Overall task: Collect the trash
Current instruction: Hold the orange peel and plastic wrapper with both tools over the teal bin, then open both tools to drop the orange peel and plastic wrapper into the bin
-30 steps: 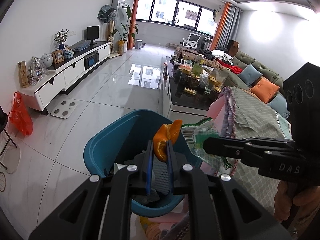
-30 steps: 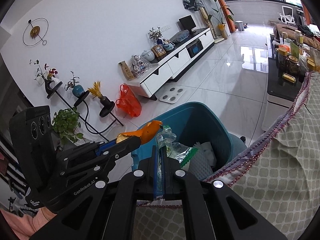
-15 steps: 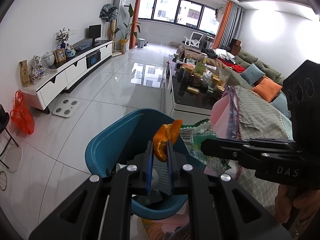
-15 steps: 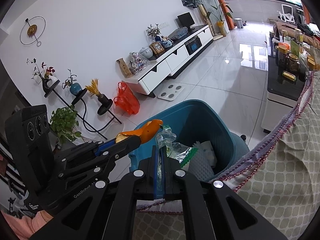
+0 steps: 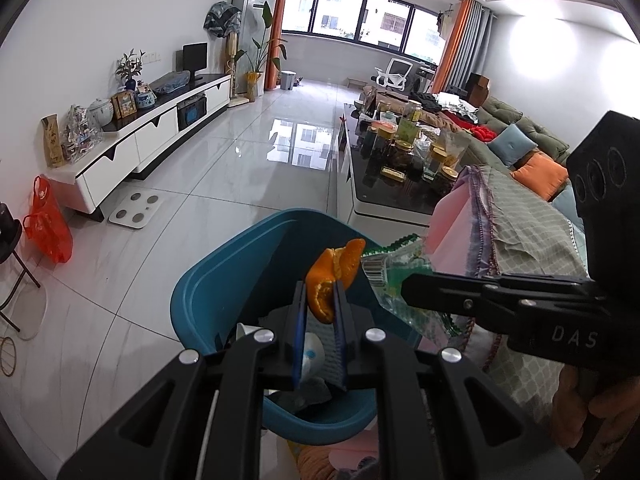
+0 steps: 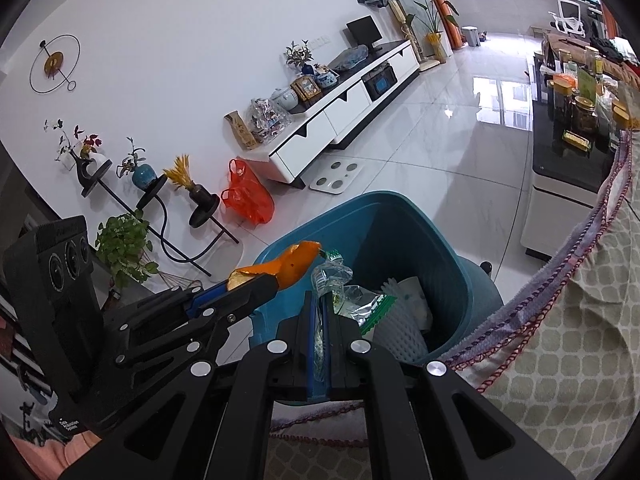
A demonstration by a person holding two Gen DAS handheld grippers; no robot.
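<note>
Left wrist view. The left gripper (image 5: 320, 304) pinches a curl of orange peel (image 5: 334, 280) between its narrow-set jaws; the peel juts up past the fingertips and hangs over the open mouth of a teal waste bin (image 5: 224, 280). The bin stands on the white tiled floor (image 5: 200, 208) and already holds white paper and a grey scrap. From the right, the right gripper (image 5: 404, 286) reaches in level, its tips closed on a crumpled clear plastic wrapper (image 5: 394, 272) with green print and a barcode, held at the bin's right rim. Behind it lies a checked cloth (image 5: 528, 232) with a fringed edge.

Right wrist view. The right gripper (image 6: 319, 312) has its jaws pressed together on the same plastic wrapper (image 6: 340, 288), which spills forward above the bin's (image 6: 448, 248) interior. Inside lie white foam netting (image 6: 400, 328) and white paper. At left, the left gripper (image 6: 276, 280) clamps the orange peel (image 6: 292, 266) over the bin's near-left rim, just beside the wrapper. An orange plastic bag (image 6: 248, 196) sits on the floor beyond, well apart from the bin.
</note>
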